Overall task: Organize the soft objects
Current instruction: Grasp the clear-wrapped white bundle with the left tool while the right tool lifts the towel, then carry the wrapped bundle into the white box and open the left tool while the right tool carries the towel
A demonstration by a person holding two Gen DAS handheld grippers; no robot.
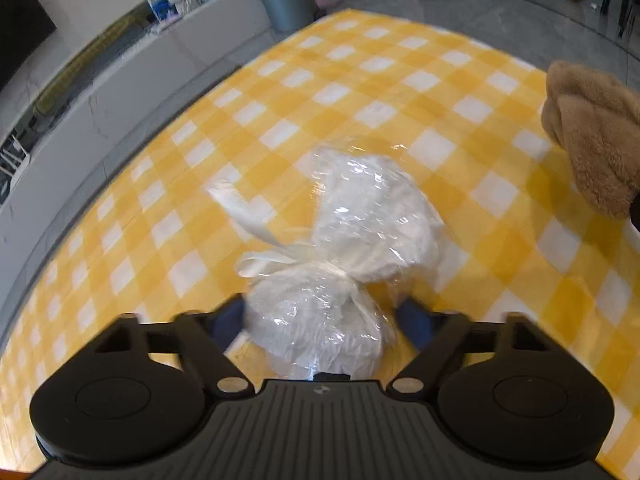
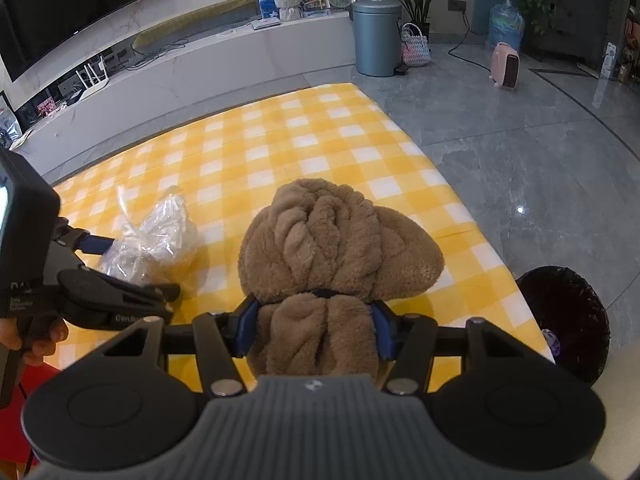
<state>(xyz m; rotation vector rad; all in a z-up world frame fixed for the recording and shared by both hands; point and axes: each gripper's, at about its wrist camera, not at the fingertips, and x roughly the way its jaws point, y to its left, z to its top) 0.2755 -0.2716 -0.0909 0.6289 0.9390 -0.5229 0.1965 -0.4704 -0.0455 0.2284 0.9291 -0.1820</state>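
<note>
A clear plastic bag of white soft stuff (image 1: 352, 240), tied in the middle, lies on the yellow-checked table (image 1: 360, 80). My left gripper (image 1: 320, 316) has its blue fingers on either side of the bag's near end, pressing on it. It also shows in the right wrist view (image 2: 132, 280), beside the bag (image 2: 156, 236). My right gripper (image 2: 316, 320) is shut on a brown fleece bundle (image 2: 332, 240), squeezing its near part; the bundle rests on the table (image 2: 280, 140). The bundle shows at the right edge of the left wrist view (image 1: 596, 132).
A dark bin with a black liner (image 2: 568, 320) stands on the floor past the table's right edge. A grey-blue trash can (image 2: 376, 36), a pink heater (image 2: 506, 66) and a white TV bench (image 2: 200, 64) lie beyond the table's far edge.
</note>
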